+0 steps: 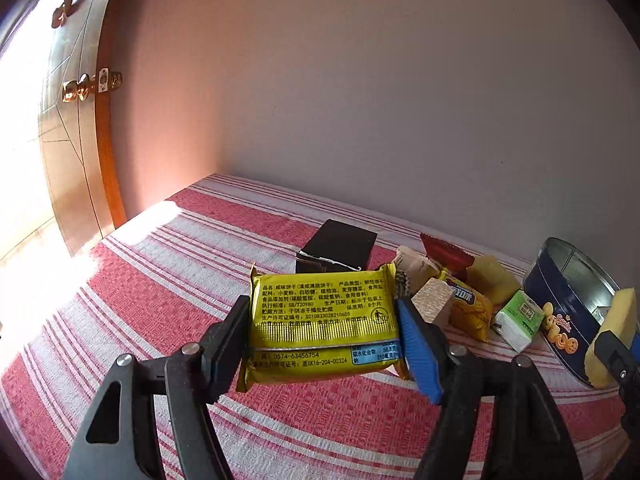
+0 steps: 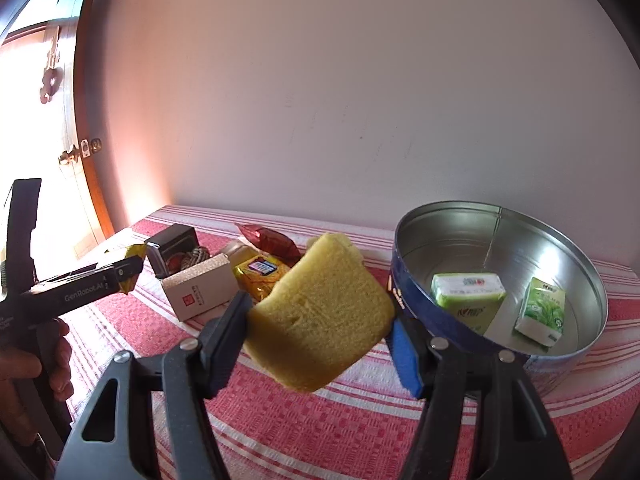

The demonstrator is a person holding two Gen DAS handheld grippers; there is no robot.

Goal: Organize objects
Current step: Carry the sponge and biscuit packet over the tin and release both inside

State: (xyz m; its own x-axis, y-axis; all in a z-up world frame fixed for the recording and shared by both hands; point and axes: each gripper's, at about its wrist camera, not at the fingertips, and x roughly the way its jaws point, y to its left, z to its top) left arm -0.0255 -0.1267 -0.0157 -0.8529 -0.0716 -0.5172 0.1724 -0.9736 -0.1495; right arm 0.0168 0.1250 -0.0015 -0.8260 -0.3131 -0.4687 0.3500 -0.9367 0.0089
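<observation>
The right gripper (image 2: 316, 336) pinches a soft yellow sponge block (image 2: 320, 316) between its black pad and its blue pad, the block bulging out above and below the jaws and held clear of the red-and-white striped cloth (image 2: 320, 432). Just to the right of those jaws, and slightly ahead, sits the round blue metal tin with a bare silver inside (image 2: 560, 364); its near rim almost touches the blue pad. Two green-and-white tissue packs (image 2: 468, 292) already lie on the tin's floor, toward its middle and right, so the free floor is at the near left, the part closest to the sponge. My reading is that the coming move is a short carry rightward over the rim.

The left gripper (image 1: 324, 340) clamps a flat yellow foil biscuit packet (image 1: 320, 320) across its long axis, the packet's printed face turned up. From it the tin (image 1: 560, 300) lies well off to the right, beyond the remaining pile of wrapped snacks (image 1: 468, 304), so the right hand is much the nearer.
</observation>
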